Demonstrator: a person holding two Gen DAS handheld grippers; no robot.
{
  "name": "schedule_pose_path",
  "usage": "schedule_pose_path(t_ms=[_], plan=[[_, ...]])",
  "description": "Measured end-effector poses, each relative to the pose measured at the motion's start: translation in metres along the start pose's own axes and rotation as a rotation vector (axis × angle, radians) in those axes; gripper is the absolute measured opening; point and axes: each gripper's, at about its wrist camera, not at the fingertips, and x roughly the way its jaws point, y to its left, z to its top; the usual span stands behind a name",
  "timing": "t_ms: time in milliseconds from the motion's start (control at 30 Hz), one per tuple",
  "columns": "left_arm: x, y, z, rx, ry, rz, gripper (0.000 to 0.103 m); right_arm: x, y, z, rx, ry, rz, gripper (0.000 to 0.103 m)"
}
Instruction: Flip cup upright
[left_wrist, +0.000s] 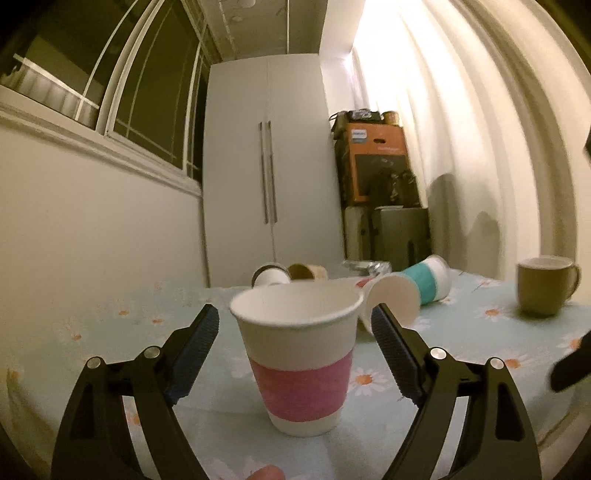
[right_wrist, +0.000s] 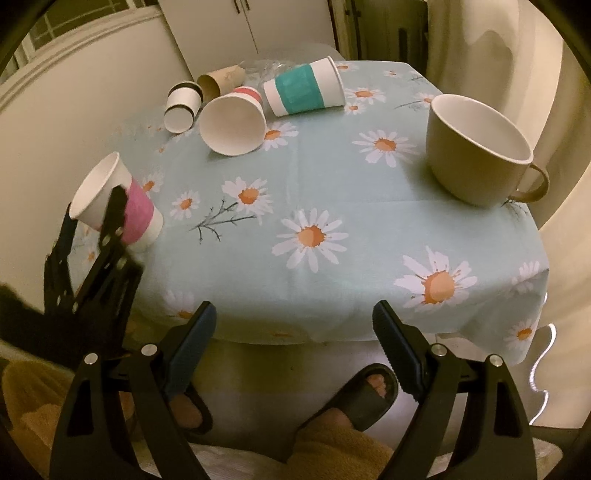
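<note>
Standing upright between the spread fingers of your left gripper, the white paper cup with a pink band rests on the daisy-print cloth surface; neither pad touches its wall. From the right wrist view, the same cup sits near the surface's left edge. Your right gripper is wide apart, holding nothing, off the near edge. A teal-banded paper cup lies on its side beyond.
</note>
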Motion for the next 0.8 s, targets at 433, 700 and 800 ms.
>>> schedule_pose_path(t_ms=[433, 700, 800], plan=[[-0.057, 0.039, 0.081, -0.039, 0.090, -0.110, 0.083, -0.033, 0.020, -0.015, -0.028, -0.101, 0.063, 0.086], [-0.100, 0.045, 0.107, 0.027, 0.191, -0.243, 0.083, -0.078, 0.061, -0.047, -0.198, -0.290, 0.034, 0.086], [-0.118, 0.054, 0.114, 0.032, 0.180, -0.221, 0.083, -0.087, 0.067, -0.056, -0.211, -0.326, 0.006, 0.086]])
